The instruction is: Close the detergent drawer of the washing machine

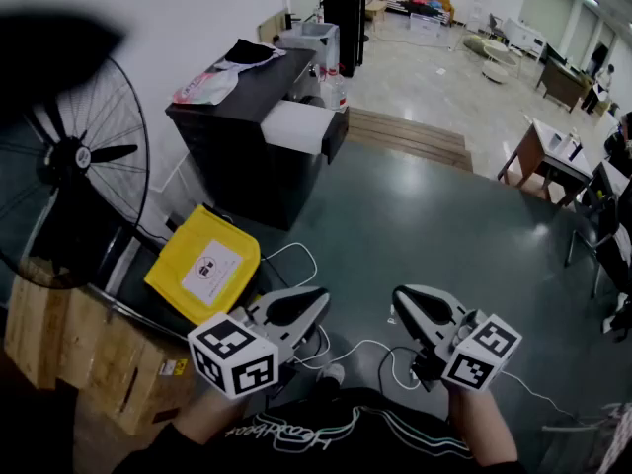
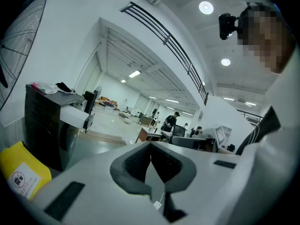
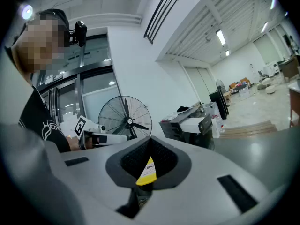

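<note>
Both the left tool (image 1: pixel 316 297) and right tool (image 1: pixel 405 296) are shut, empty. An off-centre shove could jam the white detergent drawer (image 1: pixel 296 126) jutting from the far black washing machine (image 1: pixel 237 141).

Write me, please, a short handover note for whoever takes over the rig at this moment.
Left tool: shut, empty.
Right tool: shut, empty, beside the left one.
Washing machine: stands well ahead of both tools, with its white detergent drawer pulled out.
Done: nothing yet; neither tool touches the drawer.
Left: bring a tool to the drawer front and push it fully in.
</note>
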A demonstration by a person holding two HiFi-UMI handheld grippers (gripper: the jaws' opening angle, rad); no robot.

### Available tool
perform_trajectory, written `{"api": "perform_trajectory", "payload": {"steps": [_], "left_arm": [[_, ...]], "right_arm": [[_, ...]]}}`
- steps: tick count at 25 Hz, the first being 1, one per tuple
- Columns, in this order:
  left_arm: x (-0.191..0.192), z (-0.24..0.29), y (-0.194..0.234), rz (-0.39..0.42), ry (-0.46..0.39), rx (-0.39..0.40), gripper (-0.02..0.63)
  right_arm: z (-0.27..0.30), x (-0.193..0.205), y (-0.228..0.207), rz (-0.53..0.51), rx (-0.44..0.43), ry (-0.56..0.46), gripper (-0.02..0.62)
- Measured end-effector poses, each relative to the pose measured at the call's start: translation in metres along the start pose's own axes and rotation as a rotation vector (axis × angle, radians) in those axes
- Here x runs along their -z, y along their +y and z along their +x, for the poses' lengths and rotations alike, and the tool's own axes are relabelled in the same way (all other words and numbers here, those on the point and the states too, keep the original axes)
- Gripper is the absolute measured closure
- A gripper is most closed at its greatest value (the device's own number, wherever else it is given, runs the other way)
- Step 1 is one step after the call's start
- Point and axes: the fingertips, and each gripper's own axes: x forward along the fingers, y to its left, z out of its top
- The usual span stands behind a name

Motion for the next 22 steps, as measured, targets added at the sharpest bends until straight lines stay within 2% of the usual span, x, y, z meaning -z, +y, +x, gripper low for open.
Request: {"api": "perform_trajectory", "payload": {"steps": [12, 17, 22], "left_arm": [[-0.02, 0.03, 0.036, 0.005, 0.029, 0.042, 0.583], [-0.036, 0.041, 0.056, 0.008, 0.026, 0.061, 0.583], [-0.052, 0.049, 0.066, 0.019, 0.014, 0.078, 0.583]], "right_arm": [[0.032, -0.015, -0.031, -0.002, 0.035, 0.032, 0.569], [0.049, -0.026, -0.047, 0.018, 0.062, 0.017, 0.569], [0.054, -0.038, -0.055, -0.004, 0.073, 0.004, 0.569]]}}
